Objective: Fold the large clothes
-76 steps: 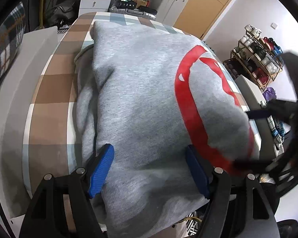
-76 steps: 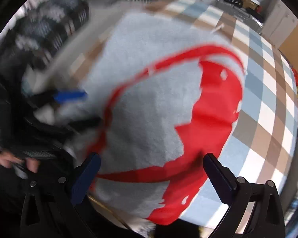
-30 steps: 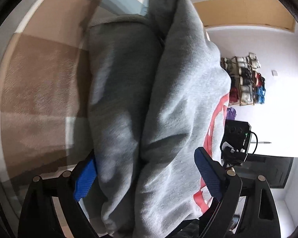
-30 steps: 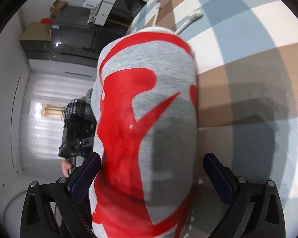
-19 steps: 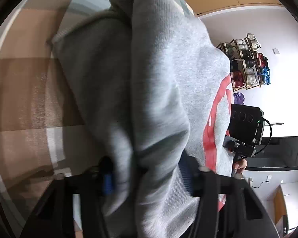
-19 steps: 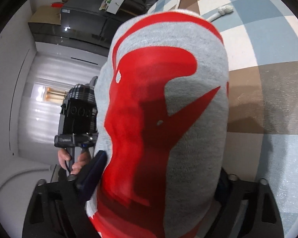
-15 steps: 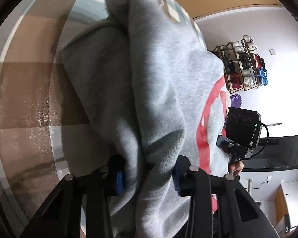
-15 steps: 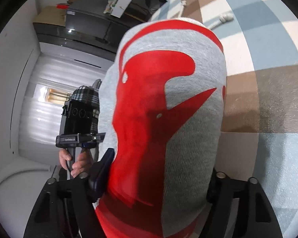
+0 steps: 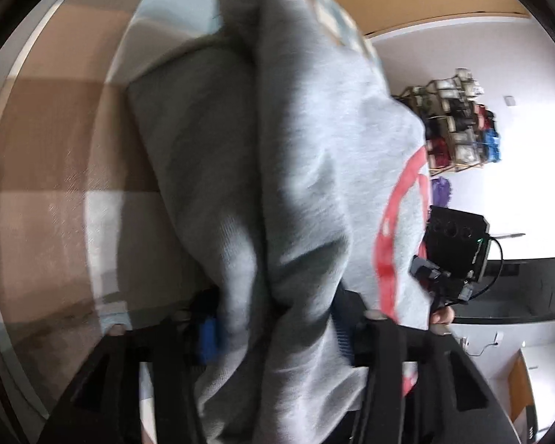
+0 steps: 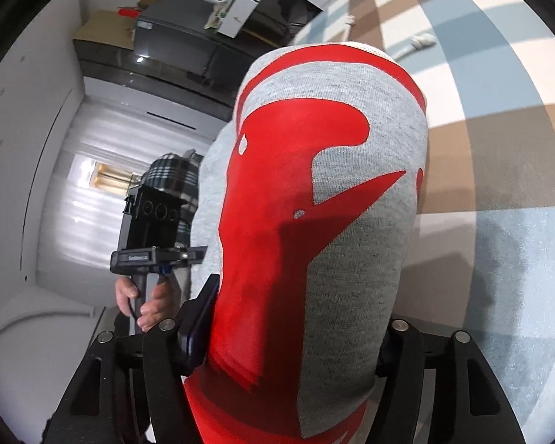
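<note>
Gripping 1 grey sweatshirt (image 10: 351, 259): 2 grippers, left (image 9: 273, 333) opening, right (image 10: 292, 329) closing.

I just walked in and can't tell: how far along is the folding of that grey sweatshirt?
Well along, it seems. The grey sweatshirt is already doubled into a thick bundle over the checked cover. In hand: both grippers have a folded end between their jaws, the left gripper easing open, the right gripper closing. Left: probably setting the bundle down and tidying it.
</note>
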A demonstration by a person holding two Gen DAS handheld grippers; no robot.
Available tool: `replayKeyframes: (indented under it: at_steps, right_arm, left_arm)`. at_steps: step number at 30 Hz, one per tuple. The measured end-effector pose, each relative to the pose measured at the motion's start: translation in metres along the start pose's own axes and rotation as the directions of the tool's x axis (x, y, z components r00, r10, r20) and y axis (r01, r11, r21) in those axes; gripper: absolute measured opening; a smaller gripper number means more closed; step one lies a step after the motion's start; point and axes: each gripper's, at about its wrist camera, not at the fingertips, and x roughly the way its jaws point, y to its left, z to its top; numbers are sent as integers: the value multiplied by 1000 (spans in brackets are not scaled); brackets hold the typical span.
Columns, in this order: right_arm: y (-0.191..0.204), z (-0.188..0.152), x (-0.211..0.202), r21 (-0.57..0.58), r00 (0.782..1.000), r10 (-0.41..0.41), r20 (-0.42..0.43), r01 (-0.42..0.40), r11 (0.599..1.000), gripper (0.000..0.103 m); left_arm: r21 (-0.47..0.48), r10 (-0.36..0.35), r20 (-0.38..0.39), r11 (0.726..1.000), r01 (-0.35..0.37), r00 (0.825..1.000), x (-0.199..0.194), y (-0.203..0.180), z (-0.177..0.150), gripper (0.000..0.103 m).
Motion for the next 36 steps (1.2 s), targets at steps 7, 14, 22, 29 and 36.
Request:
replayKeyframes:
  at_steps: [7,14,22,29,36]
  right_arm:
    - [-13,5,13,58,999,35,-27,-33,998,79]
    - [-6,-1,-3,55,997,69,17,-70,996,62]
    - [41,-5,-22,-41,990,79,119,-75,996,57]
    - [84,14,-40,-84,979,83,185,-69,994,56]
    - [158,40,-57,-182,966,110,235,-67,981,56]
  left_arm:
    - [-5,-42,-29,999,42,999,9,-1,-3,49]
    - [52,-41,0,998,41,999,-2,-26,-8,28]
    - [96,-68,30,993,65,997,1,-55,4,27]
    - [143,-124,109,984,108,986,-35,-79,18,27]
    - [208,-135,224,974,88,965,-113,-121,26,27]
